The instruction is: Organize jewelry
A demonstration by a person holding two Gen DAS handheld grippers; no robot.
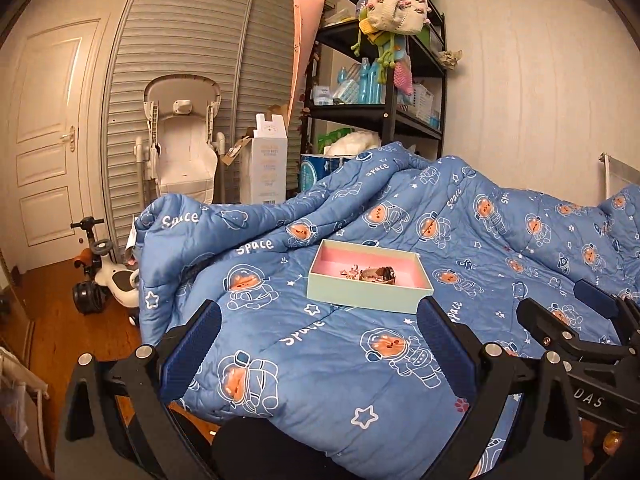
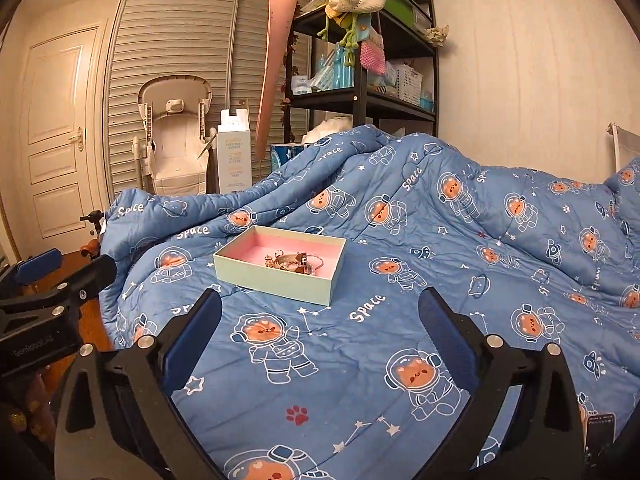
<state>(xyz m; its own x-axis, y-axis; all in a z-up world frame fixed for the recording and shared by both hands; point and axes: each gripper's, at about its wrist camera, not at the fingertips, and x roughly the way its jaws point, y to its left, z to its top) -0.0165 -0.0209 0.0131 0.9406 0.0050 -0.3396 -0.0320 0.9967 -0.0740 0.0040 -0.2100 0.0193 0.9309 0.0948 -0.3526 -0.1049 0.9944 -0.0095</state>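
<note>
1. Blue quilt (image 1: 360, 360) printed with astronaut bears and the word "Space" covers the bed and carries everything the task concerns.
2. Far left in the left wrist view, a white door (image 1: 48, 128) and a wooden floor (image 1: 52, 320) with a small ride-on toy (image 1: 100, 276).
3. Next, a grey louvred wardrobe (image 1: 180, 40) with a white high chair (image 1: 182, 140) and a tall white carton (image 1: 269, 160) before it.
4. Left gripper (image 1: 320, 336): jaws spread wide, nothing between them, hovering over the quilt on the near side of the box.
5. Mint-green box (image 1: 366, 294) with a pink lining sits open on the quilt, well ahead of both grippers; the jewelry (image 1: 372, 274), a small metallic cluster, lies inside.
6. Right gripper (image 2: 320, 320): likewise fully spread and empty, the box ahead and slightly left.
7. Black shelving (image 1: 388, 112) behind the bed holds bottles and hanging crocheted bags (image 1: 394, 8).
</note>
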